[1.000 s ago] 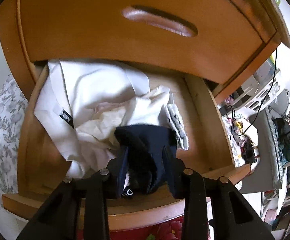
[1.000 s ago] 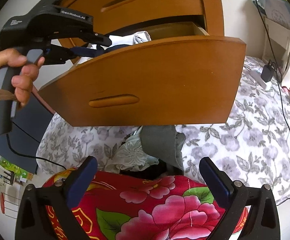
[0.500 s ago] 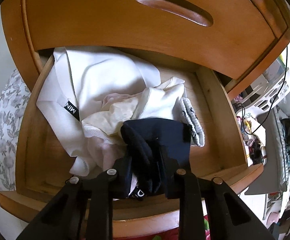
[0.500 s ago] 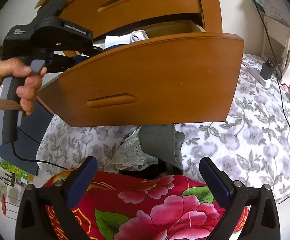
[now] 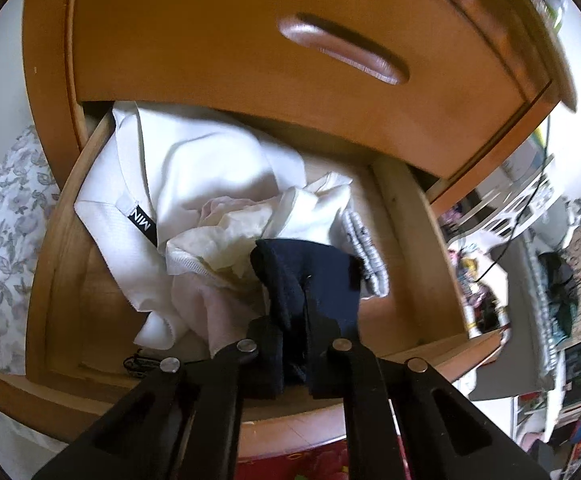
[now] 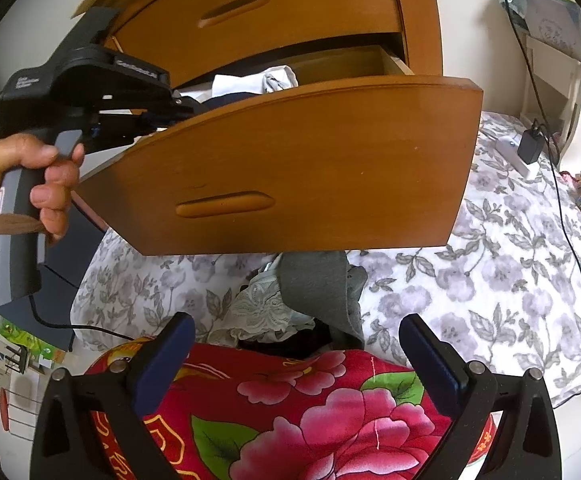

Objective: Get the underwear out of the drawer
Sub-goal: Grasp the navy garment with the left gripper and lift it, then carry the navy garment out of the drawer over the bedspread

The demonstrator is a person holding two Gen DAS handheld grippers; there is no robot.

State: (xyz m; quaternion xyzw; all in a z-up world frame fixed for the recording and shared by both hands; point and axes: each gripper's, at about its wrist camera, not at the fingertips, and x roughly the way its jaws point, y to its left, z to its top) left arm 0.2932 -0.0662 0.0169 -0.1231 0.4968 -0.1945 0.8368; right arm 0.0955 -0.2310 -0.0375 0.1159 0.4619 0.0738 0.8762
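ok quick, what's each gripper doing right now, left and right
Left gripper: closed on the navy underwear, inside the open drawer.
Right gripper: open, holding nothing, hanging above the red floral quilt.

A floral grey-and-white bedsheet (image 6: 510, 248) covers the bed, a red peony-patterned quilt (image 6: 290, 412) lies in front, and a black charger (image 6: 529, 145) with its cable rests near the headboard.

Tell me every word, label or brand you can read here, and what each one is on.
"MIN": white letters on a black tag sewn to the white garment in the drawer; the tag's end is hidden.
Print on the left gripper body, seen from the right wrist: too blurred to read.
Nothing else is legible.
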